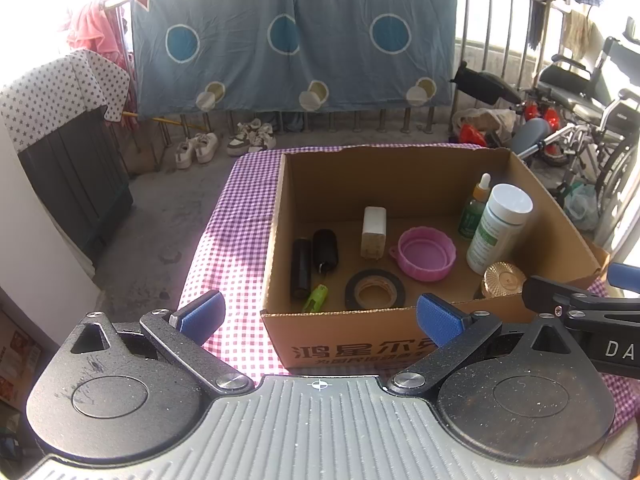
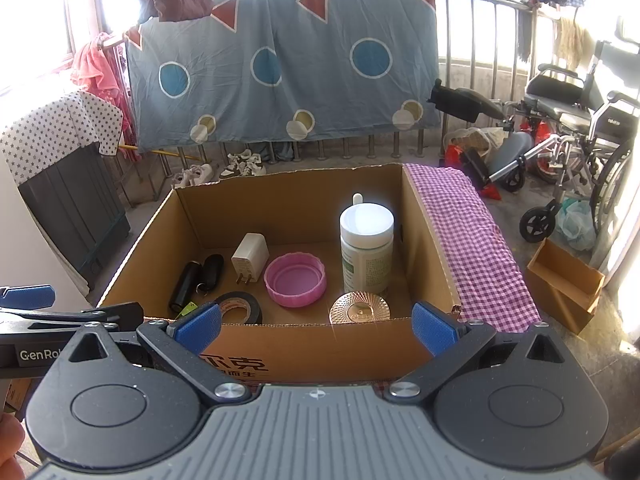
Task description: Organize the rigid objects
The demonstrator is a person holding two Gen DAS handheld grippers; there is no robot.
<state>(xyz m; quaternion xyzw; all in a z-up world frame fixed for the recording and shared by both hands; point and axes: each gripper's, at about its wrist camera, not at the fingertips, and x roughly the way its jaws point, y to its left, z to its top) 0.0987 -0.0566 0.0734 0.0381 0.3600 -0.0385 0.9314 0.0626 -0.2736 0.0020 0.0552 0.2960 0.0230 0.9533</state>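
Note:
An open cardboard box (image 1: pixel 400 168) (image 2: pixel 288 184) stands on a table with a purple checked cloth (image 1: pixel 236 232) (image 2: pixel 476 236). Inside lie a pink lid (image 1: pixel 424 254) (image 2: pixel 295 279), a white charger (image 1: pixel 374 232) (image 2: pixel 250 258), two black cylinders (image 1: pixel 302 268) (image 2: pixel 186 286), a tape roll (image 1: pixel 375 290) (image 2: pixel 240 306), a white bottle (image 1: pixel 500 226) (image 2: pixel 366 248), a dropper bottle (image 1: pixel 474 208) and a gold lid (image 1: pixel 503 280) (image 2: pixel 359 308). My left gripper (image 1: pixel 320 316) hangs open before the box's near wall, holding nothing. My right gripper (image 2: pixel 316 326) is likewise open and holds nothing.
A blue sheet (image 1: pixel 292 40) hangs on a metal railing behind. Shoes (image 1: pixel 224 142) sit on the concrete floor. A wheelchair (image 2: pixel 580 120) and clutter stand at the right. A small cardboard box (image 2: pixel 564 284) rests on the floor at the right. A dark cabinet (image 1: pixel 72 184) is left.

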